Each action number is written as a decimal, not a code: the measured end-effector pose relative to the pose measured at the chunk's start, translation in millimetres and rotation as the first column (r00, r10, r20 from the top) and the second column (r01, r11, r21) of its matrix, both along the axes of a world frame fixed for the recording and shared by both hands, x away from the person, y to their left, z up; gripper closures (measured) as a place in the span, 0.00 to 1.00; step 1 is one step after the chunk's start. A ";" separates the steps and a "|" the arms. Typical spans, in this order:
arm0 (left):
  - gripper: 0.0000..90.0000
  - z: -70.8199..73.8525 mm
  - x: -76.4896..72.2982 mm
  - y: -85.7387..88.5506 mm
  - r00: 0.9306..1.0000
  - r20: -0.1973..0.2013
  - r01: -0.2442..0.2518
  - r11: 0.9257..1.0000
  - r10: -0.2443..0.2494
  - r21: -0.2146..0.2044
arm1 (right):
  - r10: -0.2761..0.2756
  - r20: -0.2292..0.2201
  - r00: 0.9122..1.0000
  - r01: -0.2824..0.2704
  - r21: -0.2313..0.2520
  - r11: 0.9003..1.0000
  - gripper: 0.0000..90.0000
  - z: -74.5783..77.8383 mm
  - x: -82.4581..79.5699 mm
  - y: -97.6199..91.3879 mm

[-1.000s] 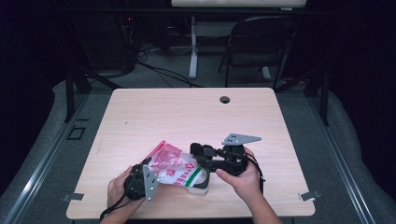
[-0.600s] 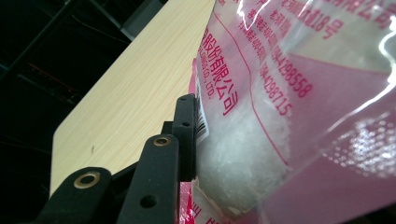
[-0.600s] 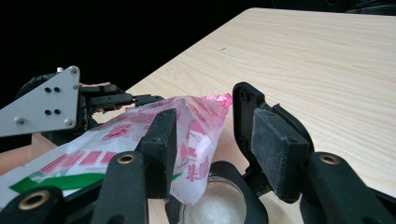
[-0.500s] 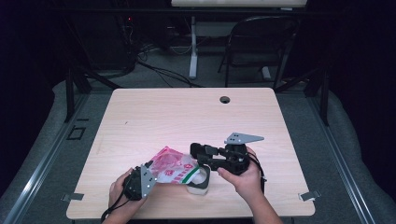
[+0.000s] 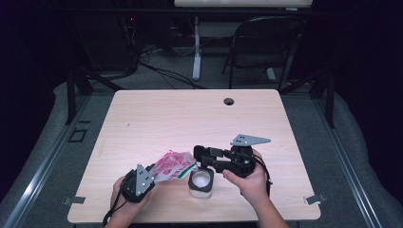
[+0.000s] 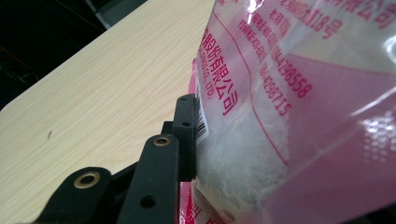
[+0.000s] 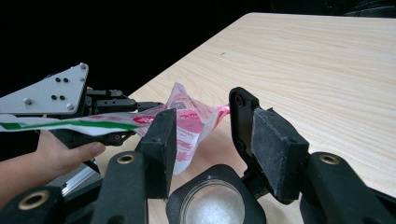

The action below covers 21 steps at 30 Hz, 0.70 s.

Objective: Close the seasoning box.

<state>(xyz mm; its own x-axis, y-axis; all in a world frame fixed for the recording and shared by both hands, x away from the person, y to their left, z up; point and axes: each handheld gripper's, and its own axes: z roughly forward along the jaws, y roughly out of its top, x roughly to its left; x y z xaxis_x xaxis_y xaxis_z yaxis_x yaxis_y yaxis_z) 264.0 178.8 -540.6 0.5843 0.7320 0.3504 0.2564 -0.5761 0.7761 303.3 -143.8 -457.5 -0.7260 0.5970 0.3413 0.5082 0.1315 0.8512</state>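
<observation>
A pink and clear bag (image 5: 172, 165) of white grains hangs tilted in my left gripper (image 5: 154, 173), which is shut on its lower end. In the left gripper view one black jaw presses into the bag (image 6: 289, 93). The bag's open corner (image 7: 191, 121) points toward a small jar (image 5: 200, 183) with a black rim and white grains inside, standing near the table's front edge. My right gripper (image 5: 198, 154) comes in from the right. The jar (image 7: 212, 200) sits low between its jaws, its rim against both. The bag's tip lies just beyond the right gripper (image 7: 203, 112).
The light wooden table (image 5: 190, 118) stretches bare toward the back, with a round cable hole (image 5: 229, 101) near its far edge. A dark chair (image 5: 266, 47) and a desk leg (image 5: 196, 47) stand behind. Both hands are close to the front edge.
The left gripper has drawn the bag slightly left and off the jar's mouth, so the white grains in the jar now show. The right gripper and jar have stayed put.
</observation>
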 end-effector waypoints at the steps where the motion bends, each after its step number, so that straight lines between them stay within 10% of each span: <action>1: 0.82 -0.1 -0.1 -0.1 1.000 -0.001 0.001 1.000 -0.001 0.000 | -0.001 0.000 1.000 0.001 0.001 1.000 0.56 0.0 0.0 -0.2; 21: 0.82 1.5 3.5 6.7 1.000 -0.025 -0.010 0.998 0.008 -0.070 | -0.012 0.002 1.000 0.012 0.002 1.000 0.56 0.0 -0.8 -1.3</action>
<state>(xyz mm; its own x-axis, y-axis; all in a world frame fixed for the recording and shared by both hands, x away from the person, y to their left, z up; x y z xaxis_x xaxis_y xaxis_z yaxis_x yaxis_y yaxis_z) 267.5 185.4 -539.1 0.5854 0.7595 0.2838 0.2810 -0.5184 0.8077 302.5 -145.1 -457.5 -0.7199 0.6047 0.3408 0.5076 0.1237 0.8527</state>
